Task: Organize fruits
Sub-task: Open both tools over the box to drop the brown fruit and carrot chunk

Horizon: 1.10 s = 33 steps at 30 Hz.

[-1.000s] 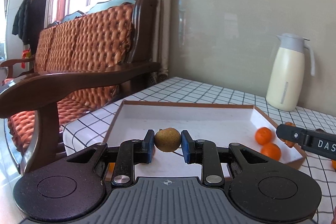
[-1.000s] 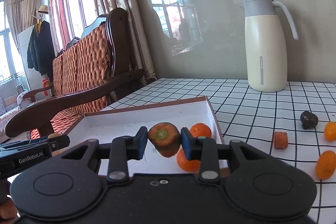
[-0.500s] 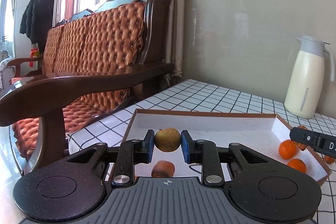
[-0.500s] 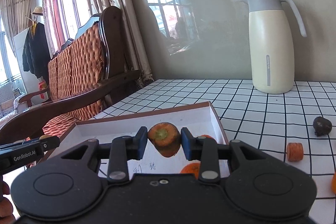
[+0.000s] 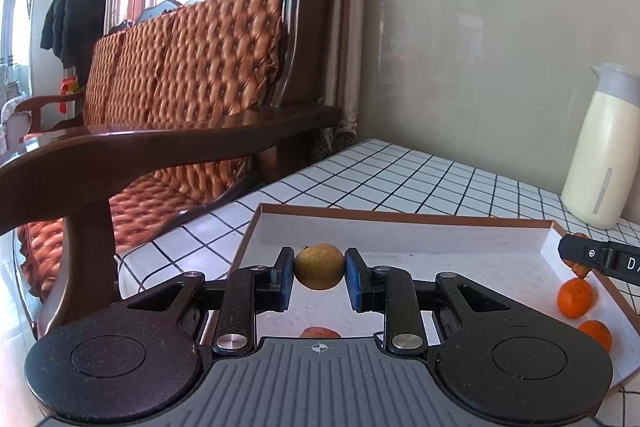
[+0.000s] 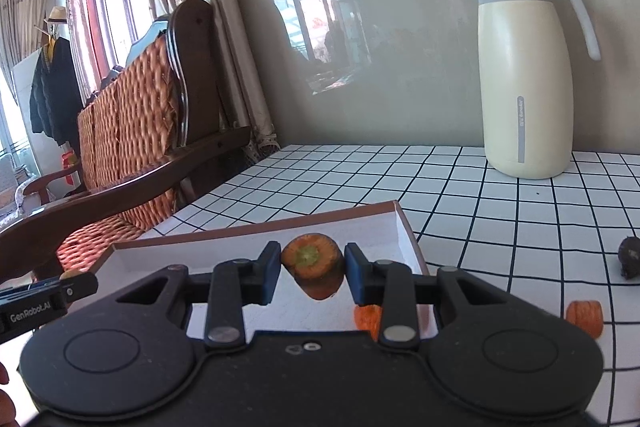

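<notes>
The left gripper point(image 5: 319, 277) pinches a small brown-yellow fruit point(image 5: 319, 266) between its blue fingers point(image 5: 354, 279), and it holds the fruit up over the white tray point(image 5: 460, 241). The right gripper point(image 6: 310, 273) pinches a carrot chunk point(image 6: 314, 265) the same way, with the cut end facing the camera. Both hands have slid sideways along the tray over the last second — the sofa now fills more of the left view and the jug point(image 6: 524, 67) sits further off to the side. The grips have not changed at all.

Just past the left gripper, a bit of orange food point(image 5: 320, 331) peeks out on the tray floor. Two small oranges point(image 5: 575, 297) lie in the tray's right corner, close to the right gripper's tip. Out on the checked worktop point(image 6: 500, 211), another carrot piece point(image 6: 584, 317) and a dark fruit point(image 6: 631, 257) wait their turn.

So both pieces look ready to be set down — the next step is probably to lower them and let go. Round food may roll, so a low, gentle drop seems best.
</notes>
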Available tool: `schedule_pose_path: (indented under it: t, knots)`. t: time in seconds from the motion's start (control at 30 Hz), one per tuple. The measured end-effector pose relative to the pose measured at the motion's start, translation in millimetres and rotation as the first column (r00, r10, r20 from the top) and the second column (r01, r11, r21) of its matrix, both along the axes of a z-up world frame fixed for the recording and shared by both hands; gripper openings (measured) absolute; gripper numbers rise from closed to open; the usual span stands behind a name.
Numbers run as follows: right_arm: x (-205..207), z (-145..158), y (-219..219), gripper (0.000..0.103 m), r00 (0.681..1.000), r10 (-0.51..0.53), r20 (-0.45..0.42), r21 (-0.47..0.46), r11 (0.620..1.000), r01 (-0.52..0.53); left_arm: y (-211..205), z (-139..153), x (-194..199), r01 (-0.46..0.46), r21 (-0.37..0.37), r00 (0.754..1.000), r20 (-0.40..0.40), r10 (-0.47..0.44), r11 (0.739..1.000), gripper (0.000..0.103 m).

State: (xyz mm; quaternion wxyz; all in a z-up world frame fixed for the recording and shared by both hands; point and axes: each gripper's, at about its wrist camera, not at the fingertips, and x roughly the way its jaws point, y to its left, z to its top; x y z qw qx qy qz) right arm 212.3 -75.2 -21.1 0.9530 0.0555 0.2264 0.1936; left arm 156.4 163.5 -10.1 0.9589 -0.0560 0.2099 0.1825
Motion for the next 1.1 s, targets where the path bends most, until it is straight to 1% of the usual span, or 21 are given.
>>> schedule_pose_path:
  t: [0.27, 0.33, 0.4, 0.43, 0.47, 0.5, 0.53, 0.57, 0.6, 0.63, 0.67, 0.7, 0.73, 0.77, 0.83, 0.93, 1.0, 1.1]
  knots:
    - [18.1, -2.7, 3.9, 0.027, 0.999, -0.027, -0.032, -0.035, 0.999, 0.026, 9.1, -5.2, 14.5, -0.025, -0.029, 0.999, -0.029, 0.024, 0.999, 0.027]
    - [21.7, -3.8, 7.3, 0.029, 0.999, -0.025, -0.044, -0.054, 0.998, 0.023, 10.3, -6.3, 18.5, -0.031, -0.040, 0.999, -0.041, 0.029, 0.999, 0.028]
    - [21.8, -4.4, 8.8, 0.046, 0.999, -0.026, -0.040, -0.058, 0.998, 0.024, 9.9, -7.1, 21.7, -0.046, -0.039, 0.998, -0.055, 0.044, 0.998, 0.028]
    - [19.1, -3.7, 8.0, 0.070, 0.999, -0.039, -0.019, -0.048, 0.998, 0.038, 10.2, -7.4, 23.1, -0.046, -0.048, 0.997, -0.063, 0.043, 0.998, 0.029]
    - [16.3, -1.7, 7.4, 0.081, 0.998, -0.059, 0.009, -0.039, 0.997, 0.059, 11.6, -7.0, 24.3, -0.043, -0.057, 0.997, -0.069, 0.039, 0.997, 0.051]
    - [13.7, 1.0, 6.8, 0.081, 0.997, -0.067, 0.031, -0.036, 0.997, 0.068, 10.8, -5.8, 23.9, -0.055, -0.053, 0.996, -0.072, 0.051, 0.997, 0.096]
    - [11.9, 4.3, 6.1, 0.079, 0.997, -0.064, 0.044, -0.032, 0.997, 0.066, 7.8, -3.1, 20.0, -0.068, -0.031, 0.997, -0.048, 0.066, 0.997, 0.103]
    - [10.8, 7.8, 4.2, 0.080, 0.996, -0.064, 0.056, -0.019, 0.998, 0.066, 3.6, 0.5, 14.5, -0.080, 0.004, 0.997, -0.006, 0.080, 0.997, 0.103]
    - [8.2, 11.2, 1.8, 0.081, 0.995, -0.067, 0.070, -0.003, 0.998, 0.067, 0.3, 4.7, 11.2, -0.078, 0.034, 0.997, 0.017, 0.078, 0.996, 0.103]
    - [5.4, 14.5, -0.2, 0.086, 0.994, -0.070, 0.082, 0.011, 0.998, 0.069, 0.0, 7.9, 11.1, -0.074, 0.048, 0.997, 0.029, 0.072, 0.996, 0.103]
    - [2.4, 17.9, -2.6, 0.090, 0.992, -0.073, 0.099, 0.030, 0.997, 0.070, 0.3, 11.0, 8.4, -0.081, 0.049, 0.996, 0.042, 0.079, 0.995, 0.103]
    - [-1.9, 21.5, -6.0, 0.091, 0.990, -0.072, 0.121, 0.056, 0.996, 0.066, 1.8, 13.4, 5.1, -0.090, 0.037, 0.995, 0.057, 0.088, 0.995, 0.103]
    - [-4.8, 25.4, -8.5, 0.094, 0.988, -0.070, 0.139, 0.072, 0.996, 0.060, 4.1, 16.2, 2.1, -0.092, 0.019, 0.993, 0.070, 0.090, 0.996, 0.103]
    - [-8.0, 28.9, -10.1, 0.097, 0.985, -0.071, 0.155, 0.074, 0.995, 0.060, 5.2, 18.9, -0.9, -0.089, 0.008, 0.993, 0.082, 0.088, 0.996, 0.103]
    - [-13.4, 34.3, -12.2, 0.097, 0.979, -0.067, 0.195, 0.068, 0.996, 0.055, 3.4, 23.9, -5.6, -0.087, 0.022, 0.992, 0.098, 0.084, 0.996, 0.103]
    - [-21.3, 37.4, -17.5, 0.097, 0.972, -0.054, 0.230, 0.069, 0.997, 0.039, -1.4, 27.6, -11.6, -0.073, 0.052, 0.991, 0.113, 0.067, 0.996, 0.103]
    - [-26.2, 37.9, -21.3, 0.097, 0.970, -0.046, 0.240, 0.069, 0.997, 0.030, -6.3, 28.5, -16.6, -0.057, 0.067, 0.992, 0.112, 0.049, 0.996, 0.103]
    - [-33.0, 38.6, -25.3, 0.097, 0.971, -0.029, 0.239, 0.045, 0.999, 0.019, -16.9, 31.0, -23.2, -0.035, 0.096, 0.994, 0.108, 0.024, 0.995, 0.103]
